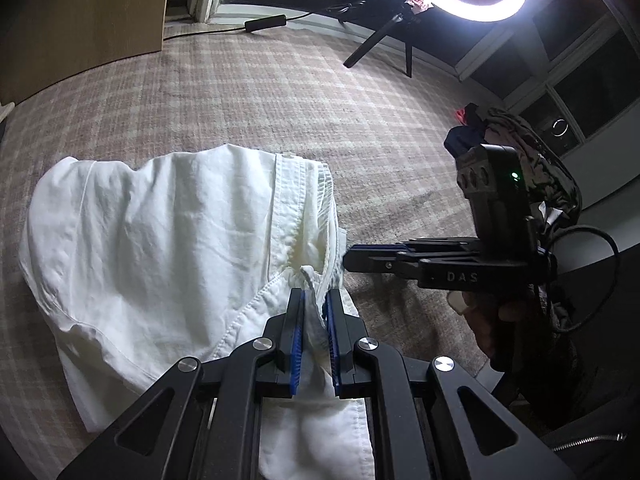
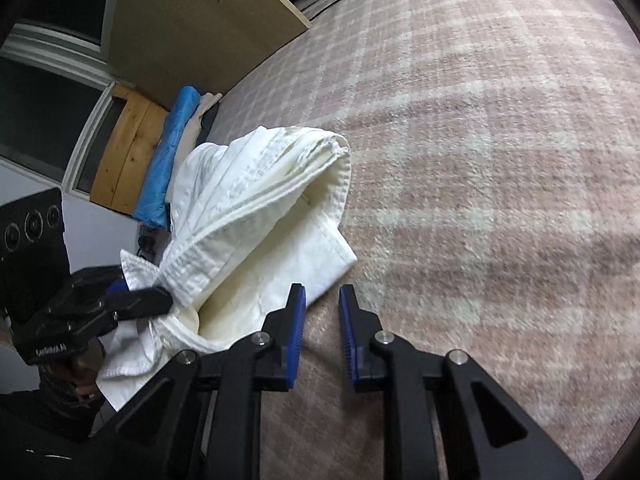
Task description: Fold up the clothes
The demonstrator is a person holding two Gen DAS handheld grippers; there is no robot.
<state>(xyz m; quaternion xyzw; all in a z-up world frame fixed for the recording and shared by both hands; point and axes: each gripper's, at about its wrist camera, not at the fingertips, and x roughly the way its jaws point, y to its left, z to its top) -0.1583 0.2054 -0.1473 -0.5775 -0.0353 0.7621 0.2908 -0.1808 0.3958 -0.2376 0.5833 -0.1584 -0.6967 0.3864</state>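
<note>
One white garment (image 1: 160,240), two tools (image 1: 316,312)

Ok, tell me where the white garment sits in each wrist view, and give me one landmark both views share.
Left wrist view: the white garment fills the lower left, bunched on the plaid blanket, a fold pinched in the left gripper at bottom centre.
Right wrist view: the garment hangs bunched left of centre, beside the right gripper, whose jaws are empty.
Shared landmark: the brown board at the blanket's far edge.

White garment (image 2: 256,216) bunched in left gripper (image 2: 160,300); right gripper (image 2: 322,296) parted, empty.
</note>
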